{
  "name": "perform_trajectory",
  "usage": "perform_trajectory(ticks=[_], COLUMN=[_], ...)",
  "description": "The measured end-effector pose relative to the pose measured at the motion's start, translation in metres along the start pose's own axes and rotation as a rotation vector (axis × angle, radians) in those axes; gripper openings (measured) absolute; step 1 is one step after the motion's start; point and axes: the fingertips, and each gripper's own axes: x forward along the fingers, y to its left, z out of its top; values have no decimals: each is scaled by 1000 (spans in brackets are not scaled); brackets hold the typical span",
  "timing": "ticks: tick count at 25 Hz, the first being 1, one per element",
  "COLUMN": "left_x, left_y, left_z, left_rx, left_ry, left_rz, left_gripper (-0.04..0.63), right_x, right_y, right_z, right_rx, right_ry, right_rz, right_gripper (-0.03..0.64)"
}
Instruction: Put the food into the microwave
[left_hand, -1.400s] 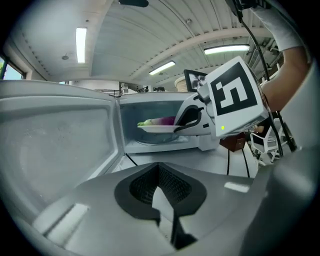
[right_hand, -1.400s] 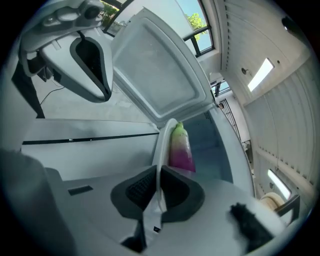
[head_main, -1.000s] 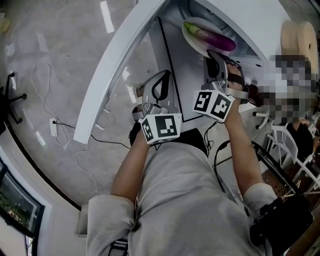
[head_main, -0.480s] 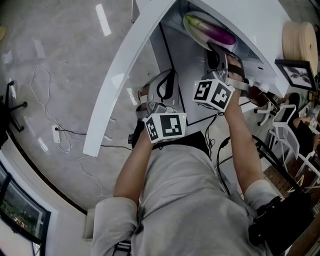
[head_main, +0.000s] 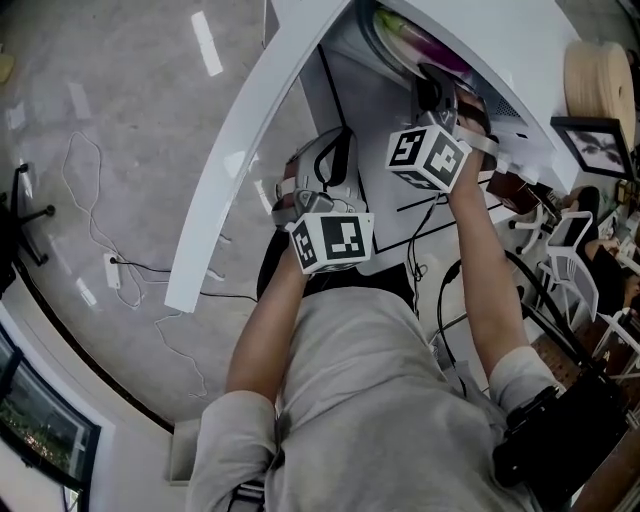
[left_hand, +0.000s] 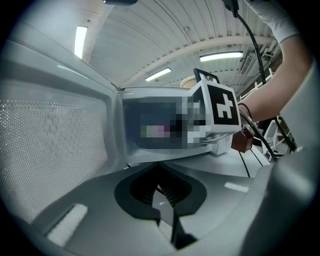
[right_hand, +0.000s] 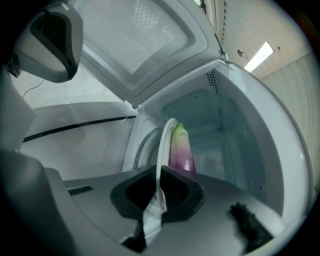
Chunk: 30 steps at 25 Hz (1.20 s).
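Note:
The white microwave (right_hand: 235, 140) stands with its door (right_hand: 140, 45) swung wide open; in the head view the door (head_main: 240, 160) reaches toward the lower left. My right gripper (right_hand: 156, 195) is shut on the rim of a white plate (right_hand: 161, 145) carrying a purple eggplant (right_hand: 181, 147) with a green tip. Plate and eggplant are inside the cavity mouth, over the turntable ring (right_hand: 141, 145). From the head view only the plate's edge (head_main: 392, 28) shows under the microwave's top. My left gripper (left_hand: 161, 197) is shut and empty, pointing at the microwave's front beside the door (left_hand: 50, 145).
Black cables (head_main: 430, 215) trail over the white table (head_main: 345, 120) near both hands. A power strip (head_main: 108, 268) and cord lie on the floor at the left. A wooden spool (head_main: 600, 75) and chairs (head_main: 560, 232) stand at the right.
My right gripper has carried the plate with the eggplant further into the microwave, so most of it is now hidden under the top. The left gripper has drifted slightly forward.

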Motion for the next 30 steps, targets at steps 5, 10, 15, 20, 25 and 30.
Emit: perform_trajectory(ticks=[5, 10, 15, 20, 25, 30], left_x=[6, 9, 14, 18, 21, 22], left_y=[5, 4, 0, -6, -13, -21], left_z=[-3, -9, -12, -12, -7, -4], left_rx=[2, -5, -28, -31, -19, -20], left_ry=[5, 20, 29, 35, 30, 31], left_rz=[1, -1, -12, -31, -51, -61], left_gripper=[8, 8, 8, 8, 8, 8], right_x=[14, 26, 38, 46, 52, 58], right_y=[-7, -10, -13, -16, -15, -14], right_z=[5, -2, -14, -14, -15, -23], right_rx=[-4, 4, 16, 19, 22, 13], right_ry=[5, 24, 59, 67, 77, 96], right_rz=[-1, 3, 13, 16, 26, 33], right_gripper=[25, 25, 25, 25, 25, 25])
